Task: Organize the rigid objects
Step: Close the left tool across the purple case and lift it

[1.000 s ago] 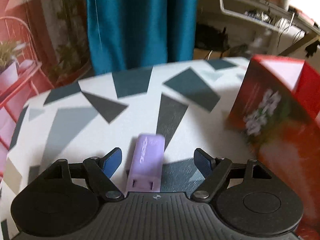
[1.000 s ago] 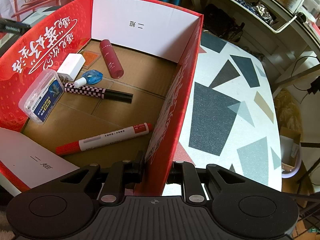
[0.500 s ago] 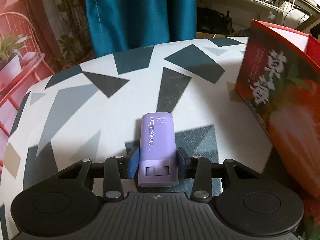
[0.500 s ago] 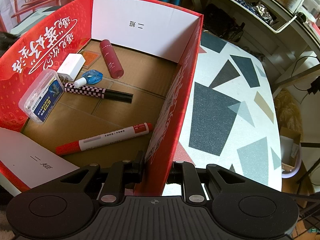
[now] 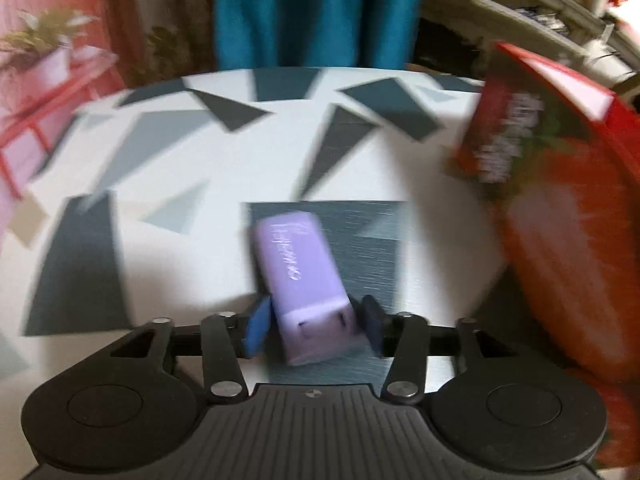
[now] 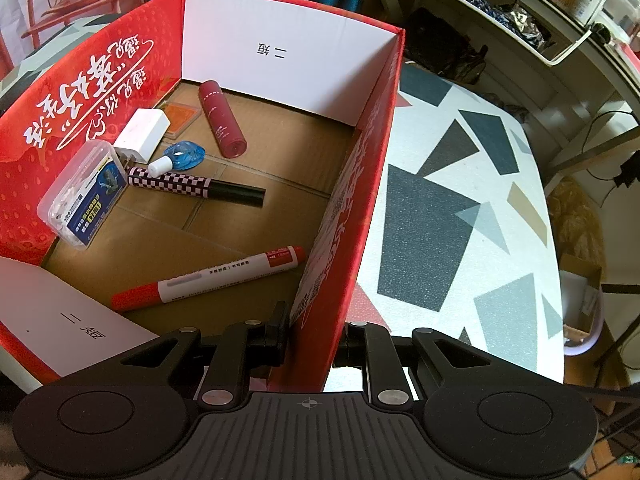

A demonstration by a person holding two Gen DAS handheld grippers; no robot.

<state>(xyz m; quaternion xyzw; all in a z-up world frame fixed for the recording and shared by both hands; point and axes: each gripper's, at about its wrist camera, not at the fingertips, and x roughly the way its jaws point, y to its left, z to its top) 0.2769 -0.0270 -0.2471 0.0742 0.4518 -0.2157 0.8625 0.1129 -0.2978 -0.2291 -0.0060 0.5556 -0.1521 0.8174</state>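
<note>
- Bg: round table [image 5: 168,168] w/ white top + grey/dark shard pattern, teal curtain [image 5: 312,12] behind, pink rack w/ plant far left; left view heavily motion-blurred.
- Red box [image 6: 360,184] open-topped on the table, cardboard floor, white end flaps; also seen at right edge of the left view.
- Left gripper [image 5: 312,326]: jaws have just been opening, about half-wide. Purple case [image 5: 304,280] sits between the blue pads [image 5: 256,328], tilted, top leaning left. Blur too strong to say pads press it; small gaps seem visible both sides, so prob. loose.
- Right gripper [image 6: 312,340]: jaws narrow, pinched on the box's right wall near its front corner, one finger inside, one outside. Steadying the box.
- Step in hand (my read): get the case secured, carry to box. Do well: square jaws to the case's long sides, close on the lower body not the corner, confirm firm hold before lifting; clear the box's wall, release low over bare cardboard. Right keeps the wall pinned.
- Risk: tilted case could twist out or slip.
- Count in box: 7 items. 2 markers (red/white [image 6: 208,280], checkered/black [image 6: 196,188]), 1 dark-red tube [image 6: 222,120], 1 white charger [image 6: 142,134], 1 blue correction-tape thing [image 6: 182,156], 1 clear plastic case w/ blue label [image 6: 86,192], 1 flat orange square [image 6: 182,114].
- Outside box: 1 purple case. Nothing else loose seen on the table.
</note>
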